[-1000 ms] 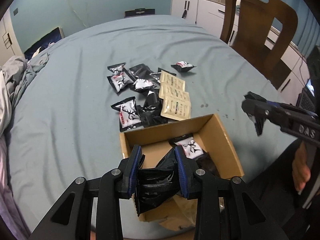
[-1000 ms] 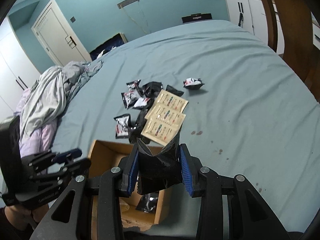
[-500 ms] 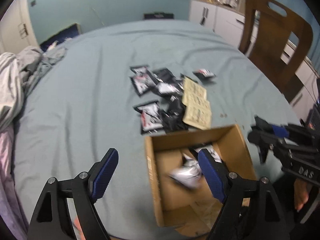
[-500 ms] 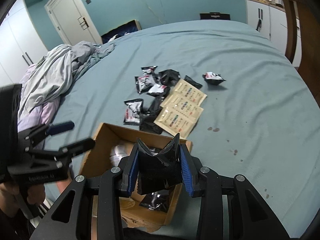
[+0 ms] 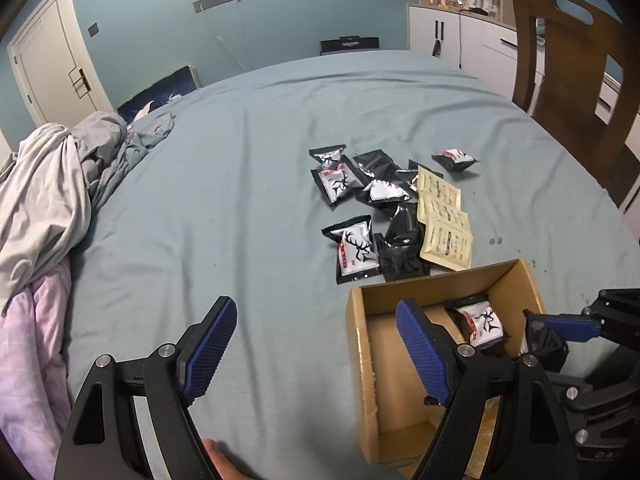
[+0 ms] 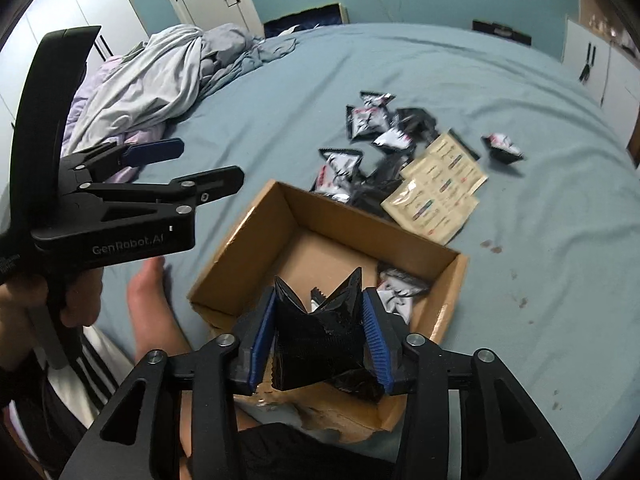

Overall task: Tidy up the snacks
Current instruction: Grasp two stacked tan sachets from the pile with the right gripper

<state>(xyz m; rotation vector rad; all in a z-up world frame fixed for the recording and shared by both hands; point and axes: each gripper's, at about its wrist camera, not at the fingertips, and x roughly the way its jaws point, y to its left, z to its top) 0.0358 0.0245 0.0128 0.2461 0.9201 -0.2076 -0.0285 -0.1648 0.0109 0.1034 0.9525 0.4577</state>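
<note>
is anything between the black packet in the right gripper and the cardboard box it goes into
Nothing visible blocks it. The right gripper holds the crumpled black foil snack packet directly above the open brown cardboard box; its jaws have just been opening, the packet between them. The open left gripper stands off to the side.

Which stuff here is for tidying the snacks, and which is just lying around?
For the job:
- box
- black packet between the right gripper's pads
- loose packets on the bed
- beige sachets
- open left gripper

Just lying about:
- bedding
- chair
- cabinet
</note>
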